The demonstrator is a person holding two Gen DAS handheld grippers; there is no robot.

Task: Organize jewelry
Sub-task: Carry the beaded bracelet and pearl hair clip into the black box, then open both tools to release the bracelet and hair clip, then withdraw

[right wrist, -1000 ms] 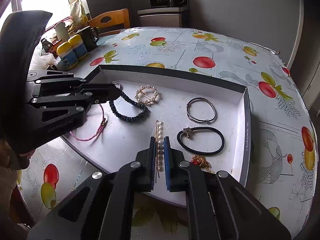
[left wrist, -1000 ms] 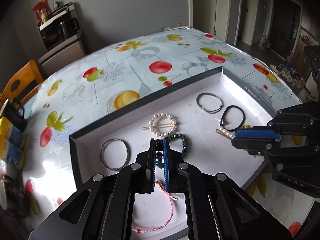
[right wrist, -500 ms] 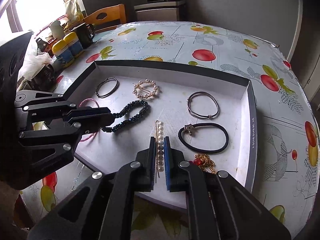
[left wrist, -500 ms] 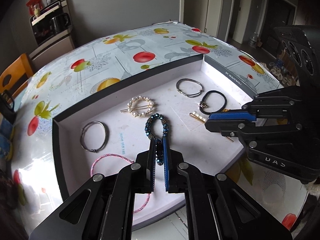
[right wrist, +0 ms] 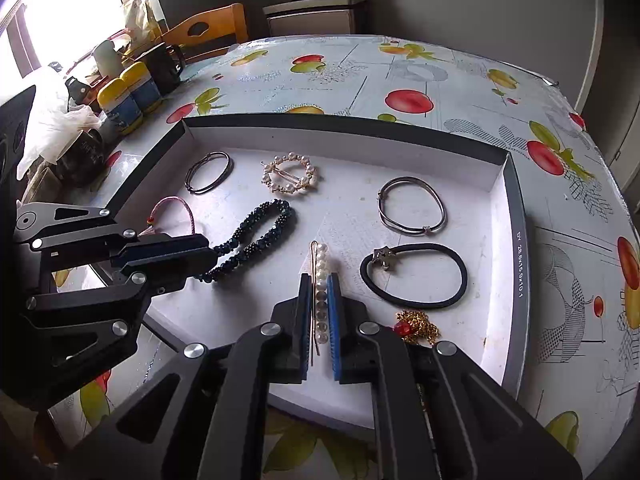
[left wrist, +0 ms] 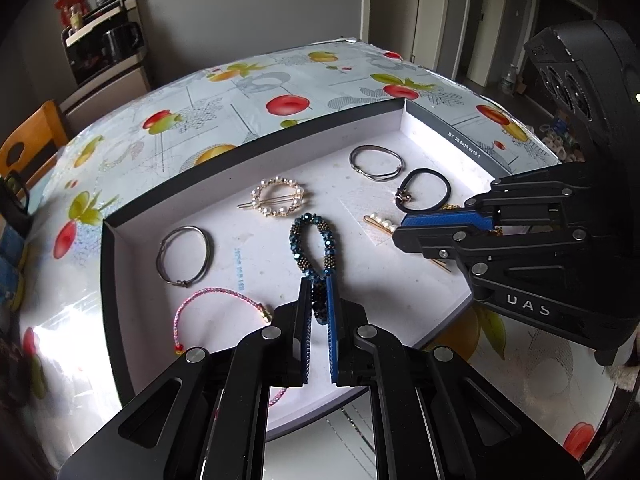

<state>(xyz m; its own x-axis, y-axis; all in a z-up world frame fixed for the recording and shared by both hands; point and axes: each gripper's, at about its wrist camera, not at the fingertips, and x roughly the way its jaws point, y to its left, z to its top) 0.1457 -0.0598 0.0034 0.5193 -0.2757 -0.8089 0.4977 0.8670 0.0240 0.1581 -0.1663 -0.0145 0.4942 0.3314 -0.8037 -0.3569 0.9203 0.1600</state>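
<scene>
Over the white tray (left wrist: 256, 208), the left gripper (left wrist: 319, 296) pinches a blue beaded bracelet (left wrist: 314, 240); the right gripper (right wrist: 319, 300) clamps a pearl hairpin (right wrist: 320, 276).

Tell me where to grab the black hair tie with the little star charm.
Grip the black hair tie across its plain band on the near side, opposite the star charm, coming straight down: it lies flat in the tray, and the open loop leaves room for one finger.
</scene>
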